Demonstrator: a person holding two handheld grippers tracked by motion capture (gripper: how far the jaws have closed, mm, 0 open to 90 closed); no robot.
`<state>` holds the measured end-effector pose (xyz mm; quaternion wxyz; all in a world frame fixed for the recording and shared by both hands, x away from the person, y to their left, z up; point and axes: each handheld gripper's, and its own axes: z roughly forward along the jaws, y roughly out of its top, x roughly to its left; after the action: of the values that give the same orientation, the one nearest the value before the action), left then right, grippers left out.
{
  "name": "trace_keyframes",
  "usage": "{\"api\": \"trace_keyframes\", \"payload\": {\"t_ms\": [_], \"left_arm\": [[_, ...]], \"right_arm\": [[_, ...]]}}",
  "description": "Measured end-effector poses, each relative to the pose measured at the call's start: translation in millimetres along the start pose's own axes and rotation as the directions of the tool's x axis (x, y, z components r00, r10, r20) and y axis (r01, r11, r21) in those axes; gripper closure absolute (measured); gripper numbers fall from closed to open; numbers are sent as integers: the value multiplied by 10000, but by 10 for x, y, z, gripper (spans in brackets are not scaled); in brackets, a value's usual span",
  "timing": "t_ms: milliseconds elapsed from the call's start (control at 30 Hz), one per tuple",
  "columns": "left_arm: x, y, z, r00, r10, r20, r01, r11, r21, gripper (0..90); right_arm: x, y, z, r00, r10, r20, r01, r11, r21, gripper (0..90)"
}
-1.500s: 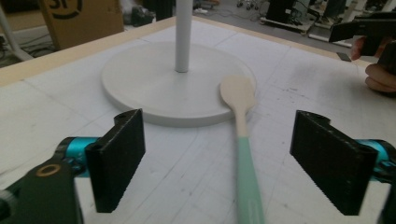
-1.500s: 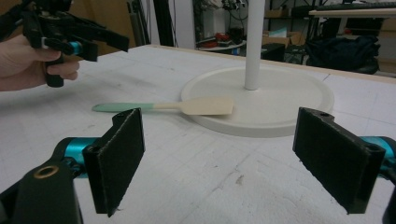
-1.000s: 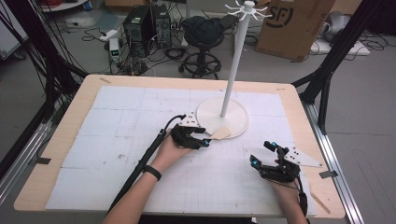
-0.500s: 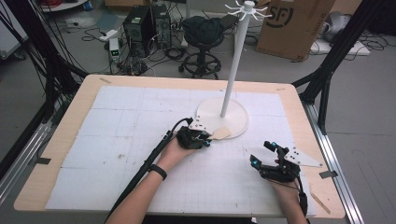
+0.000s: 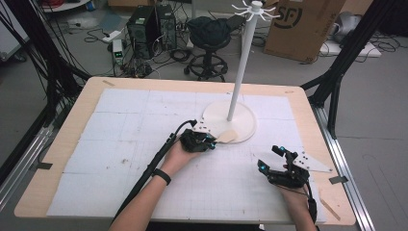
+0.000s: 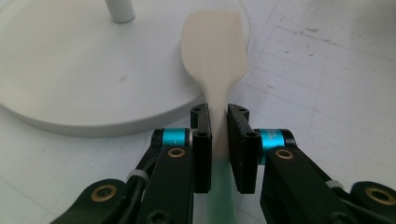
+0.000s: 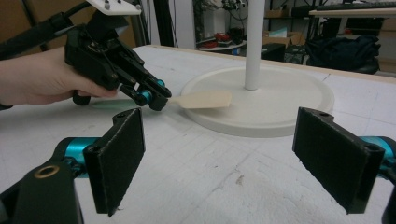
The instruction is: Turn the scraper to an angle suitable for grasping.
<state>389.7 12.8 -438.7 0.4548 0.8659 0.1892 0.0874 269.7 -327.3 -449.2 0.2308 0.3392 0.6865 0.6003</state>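
A cream spatula (image 6: 215,51) lies with its flat blade over the rim of the white stand's round base (image 6: 70,79). My left gripper (image 6: 219,123) is shut on its narrow handle, which turns pale green below the jaws. In the high view the left gripper (image 5: 211,142) sits just left of the base (image 5: 245,122), and the spatula (image 5: 227,136) points right. My right gripper (image 5: 269,158) rests near the front right of the table. Its jaws stand wide open with nothing between them (image 7: 229,158), facing the spatula (image 7: 205,99) and the left gripper (image 7: 154,98).
The stand's white pole (image 5: 243,62) rises from the base to a ring of hooks (image 5: 255,8). A white gridded mat (image 5: 144,120) covers the wooden table. Beyond the far edge stand a stool (image 5: 209,33), computer cases (image 5: 149,24) and a cardboard box (image 5: 300,24).
My left gripper has edged slightly right toward the stand base with the spatula still in it. The right gripper has stayed where it was.
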Motion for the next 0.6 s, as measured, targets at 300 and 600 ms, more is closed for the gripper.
{"api": "trace_keyframes", "payload": {"t_ms": [300, 600], "left_arm": [[-207, 37, 19, 9744, 1366, 1786, -1388, 9903, -5, 806], [-524, 115, 192, 9057, 2419, 3481, -2583, 9661, 7, 806]], "right_arm": [[-12, -3, -28, 9990, 209, 404, -201, 9995, -223, 167], [-32, -5, -43, 9969, 372, 696, -349, 9988, -346, 167]]}}
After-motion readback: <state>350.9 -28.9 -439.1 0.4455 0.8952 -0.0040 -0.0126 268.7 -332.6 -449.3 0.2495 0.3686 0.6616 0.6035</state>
